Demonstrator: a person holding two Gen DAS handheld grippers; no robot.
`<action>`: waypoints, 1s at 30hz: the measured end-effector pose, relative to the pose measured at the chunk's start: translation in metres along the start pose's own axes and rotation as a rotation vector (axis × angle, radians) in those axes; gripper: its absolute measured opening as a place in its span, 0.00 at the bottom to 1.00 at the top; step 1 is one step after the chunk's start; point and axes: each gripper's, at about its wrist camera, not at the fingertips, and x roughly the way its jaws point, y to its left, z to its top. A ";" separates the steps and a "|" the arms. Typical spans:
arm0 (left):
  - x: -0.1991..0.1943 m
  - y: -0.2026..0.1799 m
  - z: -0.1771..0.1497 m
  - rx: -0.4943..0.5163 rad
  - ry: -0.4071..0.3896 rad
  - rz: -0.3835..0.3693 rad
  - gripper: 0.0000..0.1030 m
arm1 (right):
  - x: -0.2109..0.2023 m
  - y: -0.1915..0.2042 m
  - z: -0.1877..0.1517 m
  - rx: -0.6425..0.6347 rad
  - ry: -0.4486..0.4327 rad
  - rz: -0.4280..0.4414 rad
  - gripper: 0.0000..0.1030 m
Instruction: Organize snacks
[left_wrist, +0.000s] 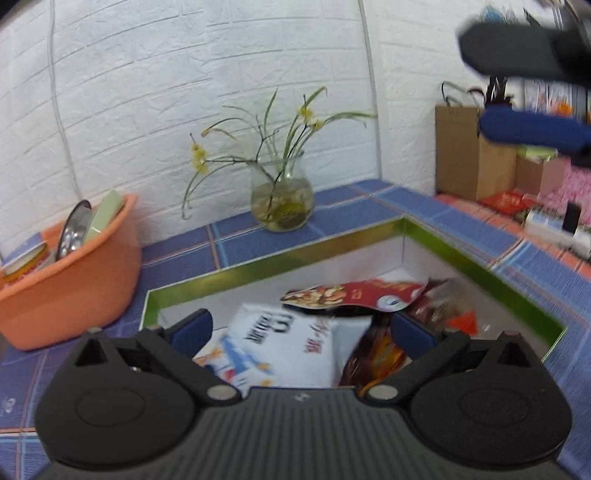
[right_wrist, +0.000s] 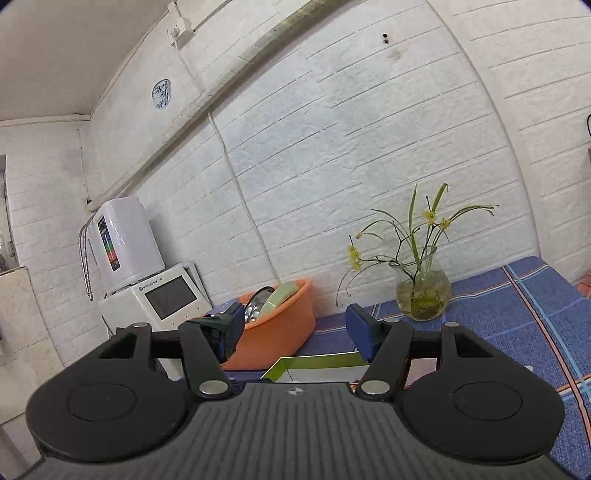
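Note:
A green-rimmed white box lies on the blue tiled counter and holds several snack packets. A white packet with blue print lies at its near side, a red packet picturing nuts lies behind it, and dark orange packets lie to the right. My left gripper hovers over the box, open, its pads on either side of the white packet without pressing it. My right gripper is open and empty, pointing level at the wall; one corner of the box shows below it. The right gripper's fingers appear blurred at the left wrist view's top right.
An orange basin with a steel bowl and a green plate sits left of the box. A glass vase of yellow flowers stands behind it. Paper bags and small boxes stand at the right. A white appliance stands at the far left.

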 end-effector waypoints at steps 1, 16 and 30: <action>-0.004 0.003 0.002 -0.029 -0.006 -0.029 1.00 | 0.000 0.000 0.001 0.002 -0.001 -0.001 0.98; -0.107 0.002 -0.040 -0.232 -0.051 0.396 1.00 | 0.012 0.031 -0.015 -0.144 0.100 -0.304 0.98; -0.122 -0.016 -0.084 -0.367 -0.009 0.282 1.00 | -0.057 0.064 -0.077 -0.270 0.240 -0.469 1.00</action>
